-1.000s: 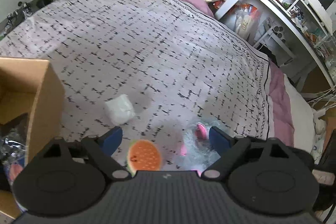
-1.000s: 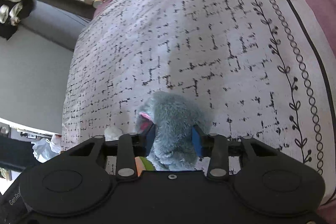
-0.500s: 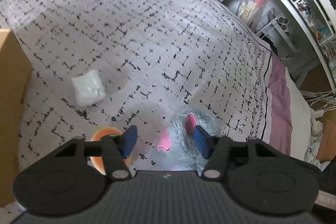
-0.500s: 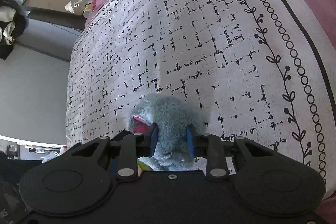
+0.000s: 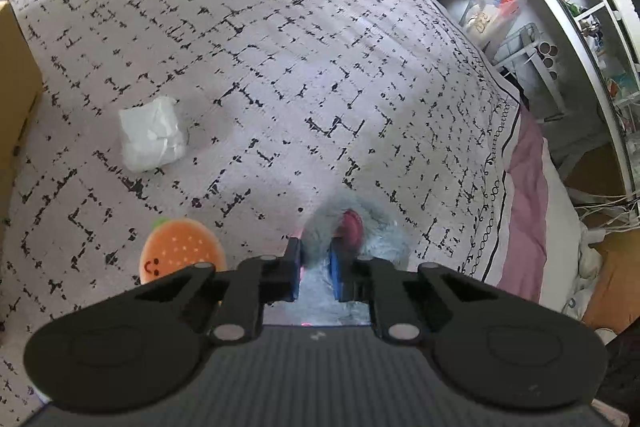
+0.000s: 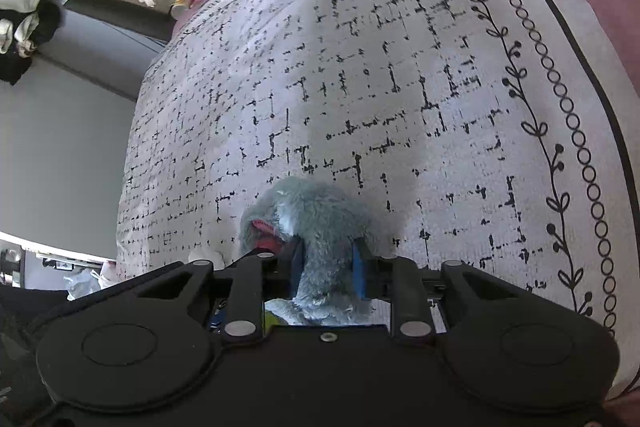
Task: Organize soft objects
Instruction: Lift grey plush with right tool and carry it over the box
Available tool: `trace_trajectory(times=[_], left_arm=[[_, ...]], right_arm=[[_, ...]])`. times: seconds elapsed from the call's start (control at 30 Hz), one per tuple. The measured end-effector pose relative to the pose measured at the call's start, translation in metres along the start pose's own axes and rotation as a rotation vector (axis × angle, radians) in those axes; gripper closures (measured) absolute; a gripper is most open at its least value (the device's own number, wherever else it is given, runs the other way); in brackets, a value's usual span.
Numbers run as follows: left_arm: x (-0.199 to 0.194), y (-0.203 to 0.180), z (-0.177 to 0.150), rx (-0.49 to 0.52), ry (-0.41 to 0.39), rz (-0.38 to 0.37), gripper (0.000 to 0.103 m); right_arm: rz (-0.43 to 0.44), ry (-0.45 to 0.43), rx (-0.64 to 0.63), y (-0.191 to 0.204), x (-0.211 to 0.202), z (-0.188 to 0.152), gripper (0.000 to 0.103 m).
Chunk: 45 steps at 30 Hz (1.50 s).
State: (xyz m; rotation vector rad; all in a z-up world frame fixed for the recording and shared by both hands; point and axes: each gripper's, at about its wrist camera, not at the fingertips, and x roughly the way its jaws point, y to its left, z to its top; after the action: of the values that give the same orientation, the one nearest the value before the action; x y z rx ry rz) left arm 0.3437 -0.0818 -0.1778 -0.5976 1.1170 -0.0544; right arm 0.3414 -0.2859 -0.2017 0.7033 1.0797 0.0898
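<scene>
Between the blue pads of the left gripper (image 5: 316, 269) sits a tuft of the grey plush toy (image 5: 376, 239), the two fingers drawn close and squeezing the fur, with a pink ear just past the tips. From the other side, the right gripper (image 6: 327, 265) is clamped on the same grey plush toy (image 6: 316, 219), its pads pressed into the fluffy body; whether the toy is resting on the bed or lifted just off it is hard to judge from these angles. Just left of the left gripper lies an orange plush (image 5: 182, 251) with a small smiling face and a green edge, flat on the bedspread (image 5: 280, 47), which is pale with a broken black grid print and a looped border. Farther out on the left is a white wrapped packet (image 5: 150, 135), well apart from both plush pieces. A cardboard box (image 5: 16, 87) stands at the left edge of the bed. Beyond the bedspread's far right border, a white shelf unit (image 5: 560, 7) holds cluttered small items.
</scene>
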Motion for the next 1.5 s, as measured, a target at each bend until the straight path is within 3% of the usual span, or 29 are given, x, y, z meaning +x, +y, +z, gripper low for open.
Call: trace_trajectory(times=[0.4, 0.73, 1.5], left_arm=[[-0.028, -0.004, -0.008, 0.031, -0.056, -0.022, 0.09], [-0.084, 0.006, -0.009, 0.055, -0.114, -0.035, 0.091], [-0.178, 0.064, -0.022, -0.007, -0.19, -0.093, 0.091]], right_arm=[[0.05, -0.038, -0.049, 0.011, -0.025, -0.01, 0.084], [0.141, -0.059, -0.122, 0.04, -0.054, -0.031, 0.085], [0.158, -0.109, -0.236, 0.112, -0.095, -0.1, 0.086]])
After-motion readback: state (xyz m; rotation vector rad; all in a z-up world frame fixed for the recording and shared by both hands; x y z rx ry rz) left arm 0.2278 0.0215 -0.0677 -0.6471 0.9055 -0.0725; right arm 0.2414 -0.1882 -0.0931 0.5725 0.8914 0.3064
